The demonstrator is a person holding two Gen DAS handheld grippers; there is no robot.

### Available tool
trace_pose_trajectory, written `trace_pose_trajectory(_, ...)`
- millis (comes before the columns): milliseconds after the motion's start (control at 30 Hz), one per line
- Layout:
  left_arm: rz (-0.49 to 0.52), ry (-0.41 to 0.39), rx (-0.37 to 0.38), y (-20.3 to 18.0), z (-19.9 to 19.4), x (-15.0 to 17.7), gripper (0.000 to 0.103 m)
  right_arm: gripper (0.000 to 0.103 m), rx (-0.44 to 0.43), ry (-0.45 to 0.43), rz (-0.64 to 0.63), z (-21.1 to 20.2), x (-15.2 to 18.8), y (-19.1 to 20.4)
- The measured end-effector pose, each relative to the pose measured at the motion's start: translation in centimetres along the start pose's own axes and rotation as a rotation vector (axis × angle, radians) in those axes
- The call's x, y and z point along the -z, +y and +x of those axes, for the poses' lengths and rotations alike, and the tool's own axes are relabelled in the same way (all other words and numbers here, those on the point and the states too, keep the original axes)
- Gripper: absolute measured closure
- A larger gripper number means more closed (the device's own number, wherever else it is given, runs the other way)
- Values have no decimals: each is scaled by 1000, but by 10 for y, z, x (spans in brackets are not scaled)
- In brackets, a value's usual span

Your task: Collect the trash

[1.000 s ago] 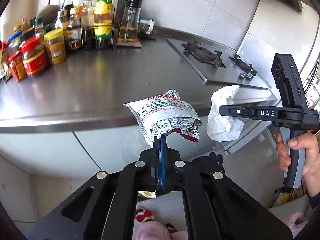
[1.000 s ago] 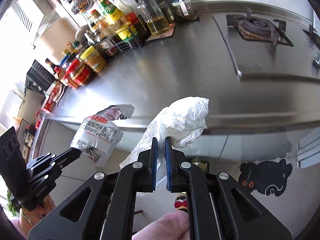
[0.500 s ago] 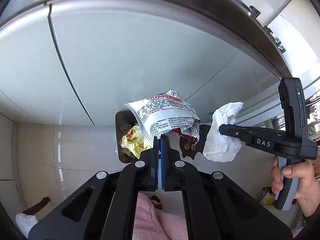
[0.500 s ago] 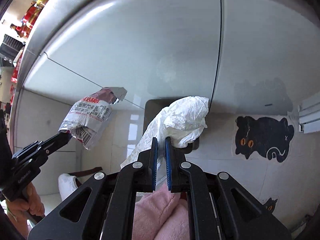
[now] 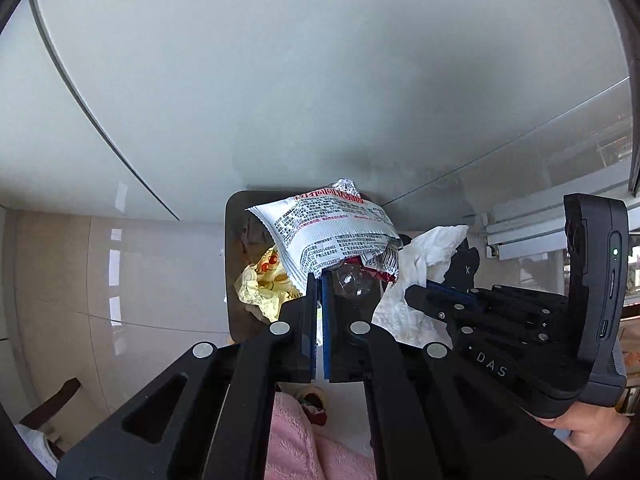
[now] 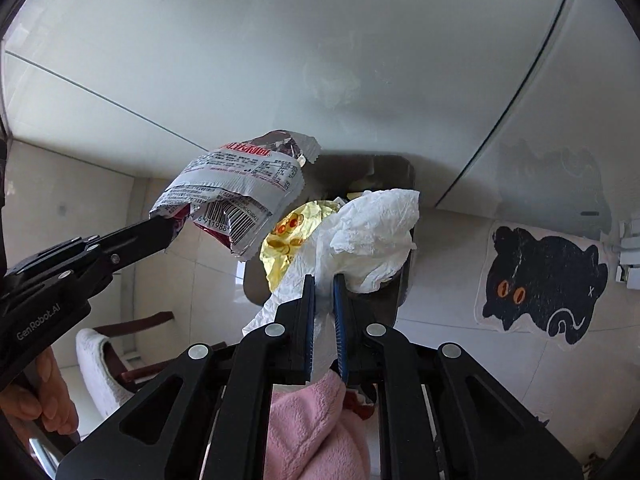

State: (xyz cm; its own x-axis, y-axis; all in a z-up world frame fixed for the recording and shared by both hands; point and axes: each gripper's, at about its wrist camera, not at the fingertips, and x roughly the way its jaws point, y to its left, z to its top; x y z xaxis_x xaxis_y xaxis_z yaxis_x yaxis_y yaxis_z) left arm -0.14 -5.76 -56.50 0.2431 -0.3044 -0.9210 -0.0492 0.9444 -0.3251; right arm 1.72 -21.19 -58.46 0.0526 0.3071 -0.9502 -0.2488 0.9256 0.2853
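My left gripper (image 5: 320, 280) is shut on a crumpled white snack wrapper (image 5: 324, 236) with red print and holds it over an open dark trash bin (image 5: 234, 264) on the floor. My right gripper (image 6: 323, 282) is shut on a crumpled white tissue (image 6: 372, 232) and holds it over the same bin (image 6: 402, 172). Yellow wrapper trash (image 5: 264, 284) lies inside the bin; it also shows in the right wrist view (image 6: 296, 236). The left gripper (image 6: 164, 236) with the snack wrapper (image 6: 240, 196) shows in the right wrist view. The right gripper (image 5: 416, 292) and tissue (image 5: 420, 264) show in the left wrist view.
Grey cabinet doors (image 5: 320, 80) rise right behind the bin. A black cat sticker (image 6: 544, 280) is on the panel to the right. A chair leg and a white slipper (image 6: 100, 360) are on the tiled floor at left. Pink fuzzy clothing (image 6: 312, 432) is below the grippers.
Both grippers have swung down from the steel counter to the floor and closed in over the bin. The two grippers are now nearer each other. Both grips are unchanged.
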Motion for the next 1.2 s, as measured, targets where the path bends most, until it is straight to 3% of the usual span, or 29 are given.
trace_pose_trajectory(167,17,15,-12,4,13,-11,99,86,29,21,-15,9,-5,-3)
trace_pose_trajectory(233,18,10,-11,2,11,-14,97,64,14,18,-8,8,-6,-7)
trace_pose_trajectory(267,15,12,-3,2,11,-15,92,51,2,15,-5,6,-6,-8)
trace_pose_trajectory(433,5,12,15,2,5,-16,65,50,8,5,-15,-4,-6,-7)
trace_pose_trajectory(500,3,5,15,0,-1,-16,57,40,15,0,-17,-10,-3,-7)
trace_pose_trajectory(567,4,-3,11,-4,-9,-16,36,30,27,-6,-19,-21,2,-6)
trace_pose_trajectory(700,13,-24,11,-13,-35,-21,13,12,56,-28,-23,-51,13,-3)
trace_pose_trajectory(900,33,-87,23,-39,-106,-22,8,3,52,-99,10,-127,25,8)
trace_pose_trajectory(1200,82,-251,-3,-83,-242,-21,8,3,72,-265,-7,-259,31,44)
